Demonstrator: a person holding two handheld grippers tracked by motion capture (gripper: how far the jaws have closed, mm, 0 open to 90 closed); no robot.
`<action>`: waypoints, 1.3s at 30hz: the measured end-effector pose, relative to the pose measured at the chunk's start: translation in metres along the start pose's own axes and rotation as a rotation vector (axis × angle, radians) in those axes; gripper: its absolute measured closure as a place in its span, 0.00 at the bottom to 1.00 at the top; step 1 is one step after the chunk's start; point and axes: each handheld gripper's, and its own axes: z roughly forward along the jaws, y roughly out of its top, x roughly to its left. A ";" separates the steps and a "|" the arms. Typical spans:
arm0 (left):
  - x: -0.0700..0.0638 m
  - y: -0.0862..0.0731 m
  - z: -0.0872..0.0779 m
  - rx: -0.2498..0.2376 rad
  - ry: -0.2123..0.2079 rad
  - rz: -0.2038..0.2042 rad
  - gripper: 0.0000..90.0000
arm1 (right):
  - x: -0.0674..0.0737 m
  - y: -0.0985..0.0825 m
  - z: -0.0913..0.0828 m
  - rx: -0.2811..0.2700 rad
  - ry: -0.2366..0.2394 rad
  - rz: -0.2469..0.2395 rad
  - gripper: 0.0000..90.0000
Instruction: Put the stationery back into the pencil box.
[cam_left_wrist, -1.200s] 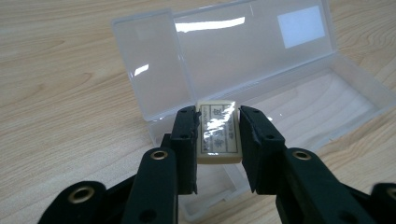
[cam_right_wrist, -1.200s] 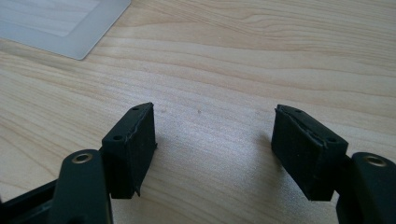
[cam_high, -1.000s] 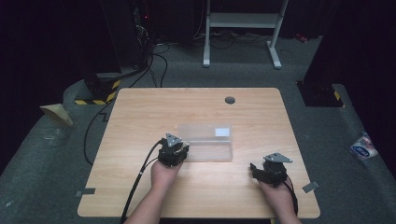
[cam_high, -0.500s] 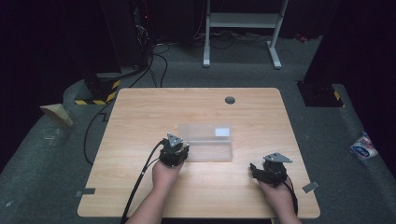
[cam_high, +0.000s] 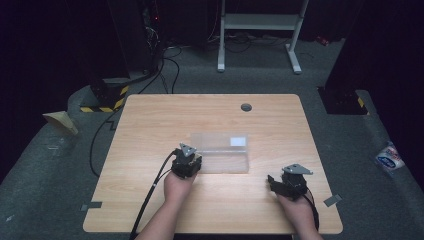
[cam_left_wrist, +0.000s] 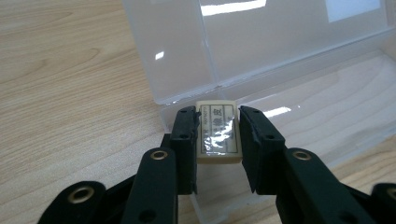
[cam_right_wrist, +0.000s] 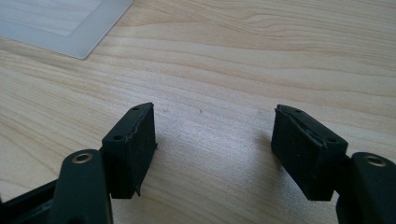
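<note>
A clear plastic box (cam_high: 220, 152) lies open in the middle of the wooden table (cam_high: 150, 125), its lid (cam_left_wrist: 261, 42) tipped back. In the left gripper view a small cream eraser in a printed, glossy sleeve (cam_left_wrist: 217, 132) sits clamped between the two black jaws of my left gripper (cam_left_wrist: 217, 135), held over the box's near left corner. From above, the left gripper (cam_high: 186, 161) rests at the box's left front edge. My right gripper (cam_high: 285, 184) stands open to the right of the box, low over bare wood, with nothing between its jaws (cam_right_wrist: 215, 149).
A round grommet hole (cam_high: 246, 107) is near the table's far edge. Cables (cam_high: 150, 200) trail off the front left. A corner of the box (cam_right_wrist: 60, 28) shows at the upper left of the right gripper view. A desk frame (cam_high: 260, 30) and dark stands occupy the floor beyond.
</note>
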 end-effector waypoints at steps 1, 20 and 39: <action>0.000 0.000 0.000 0.000 0.001 0.001 0.75 | 0.000 0.000 0.000 0.000 0.000 0.001 0.34; 0.004 0.004 -0.002 -0.033 -0.027 -0.032 0.55 | 0.001 0.000 0.000 0.003 0.003 0.004 0.34; 0.041 -0.015 -0.021 -0.006 -0.065 -0.011 0.05 | 0.001 0.000 -0.001 0.003 0.006 0.003 0.34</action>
